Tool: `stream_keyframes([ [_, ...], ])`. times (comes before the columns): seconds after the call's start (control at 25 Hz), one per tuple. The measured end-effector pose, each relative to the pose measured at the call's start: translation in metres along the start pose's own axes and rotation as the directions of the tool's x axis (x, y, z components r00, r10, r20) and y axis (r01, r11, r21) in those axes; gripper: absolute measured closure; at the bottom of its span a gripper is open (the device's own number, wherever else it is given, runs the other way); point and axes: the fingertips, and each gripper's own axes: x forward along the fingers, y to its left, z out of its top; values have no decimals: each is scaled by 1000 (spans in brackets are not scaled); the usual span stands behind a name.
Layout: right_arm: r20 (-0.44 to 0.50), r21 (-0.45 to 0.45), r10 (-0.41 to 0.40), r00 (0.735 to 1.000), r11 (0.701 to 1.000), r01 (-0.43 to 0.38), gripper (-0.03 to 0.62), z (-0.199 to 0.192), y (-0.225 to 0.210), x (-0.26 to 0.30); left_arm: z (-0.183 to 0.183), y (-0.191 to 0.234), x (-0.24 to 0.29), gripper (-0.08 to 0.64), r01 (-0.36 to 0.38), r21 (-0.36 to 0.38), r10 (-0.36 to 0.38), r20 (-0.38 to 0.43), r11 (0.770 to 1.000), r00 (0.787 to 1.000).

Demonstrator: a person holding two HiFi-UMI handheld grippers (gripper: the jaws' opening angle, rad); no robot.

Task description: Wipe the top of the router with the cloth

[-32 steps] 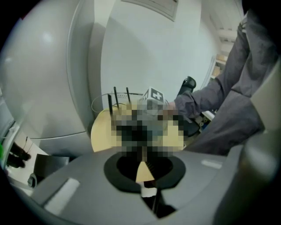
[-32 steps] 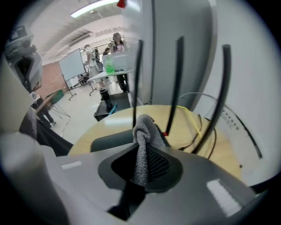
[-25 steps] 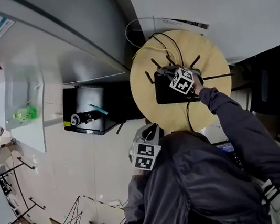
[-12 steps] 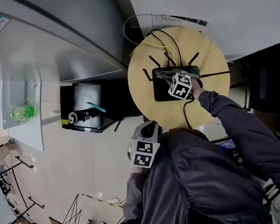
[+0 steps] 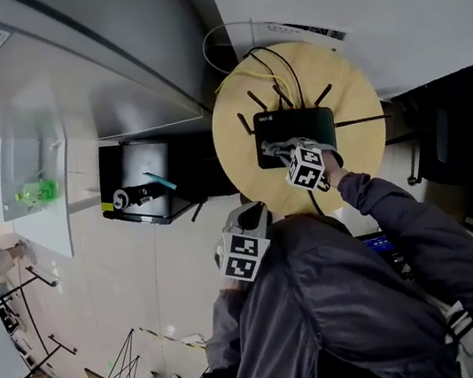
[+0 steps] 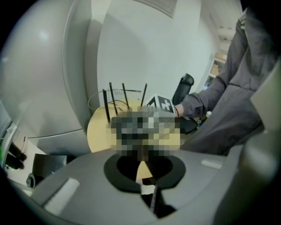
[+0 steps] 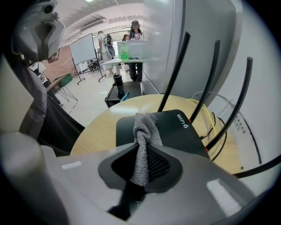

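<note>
A black router (image 5: 298, 125) with several upright antennas lies on a round wooden table (image 5: 345, 85). My right gripper (image 5: 292, 154) is at the router's near edge, shut on a grey cloth (image 5: 276, 147) that rests on the router's top. In the right gripper view the cloth (image 7: 143, 132) hangs bunched between the jaws, its tip touching the router (image 7: 175, 127) near its "WIFI6" print. My left gripper (image 5: 247, 243) is held close to the person's body, off the table; its jaws meet with nothing between them. In the left gripper view a mosaic patch covers most of the router.
Yellow and black cables (image 5: 270, 68) run behind the router. A black box (image 5: 143, 195) stands on the floor left of the table. Farther left a white desk (image 5: 40, 221) bears a green bottle (image 5: 35, 190). A dark chair (image 5: 454, 147) is at the right.
My right gripper has drawn the cloth across the router's top from its middle toward the near edge, closer to the person. The left gripper has stayed in place.
</note>
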Motion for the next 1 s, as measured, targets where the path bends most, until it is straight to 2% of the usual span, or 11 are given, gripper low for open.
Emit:
stream_keyframes([
  [0.28,1,-6,33,999,999,-33,560,-5,20,-4,4,-1,-4,548,0,11,0,2,1000,1000],
  [0.36,-11,10,76,997,997,-76,560,-5,20,-3,4,-1,-4,548,0,12,0,4,1000,1000],
  [0.4,-25,44,125,992,991,-124,560,-6,20,-2,3,-1,-4,546,-2,11,2,5,1000,1000],
  [0.48,-51,173,274,960,949,-262,559,-13,20,-1,1,-1,-3,548,-4,5,4,6,1000,1000],
  [0.56,11,283,375,927,888,-363,560,-10,10,-5,2,-2,-3,546,-5,8,5,8,1000,1000],
  [0.6,44,305,368,929,880,-363,560,-6,-2,-8,2,-3,-3,548,-7,11,7,10,1000,1000],
  [0.64,55,308,330,942,892,-331,560,-6,-18,-10,2,-3,-4,548,-11,9,11,12,1000,1000],
  [0.72,31,283,222,975,933,-222,560,-9,-49,-13,-2,-1,-5,548,-17,-2,17,14,1000,1000],
  [0.8,9,244,129,992,961,-127,558,-13,-72,-12,-2,0,-6,548,-20,-4,20,12,1000,1000],
  [0.92,-18,139,-18,1000,990,21,558,-18,-100,-10,1,0,-9,548,-23,1,23,12,1000,1000],
  [1.0,-33,45,-99,995,994,100,558,-21,-115,-10,-3,1,-7,548,-23,-6,23,11,1000,1000],
])
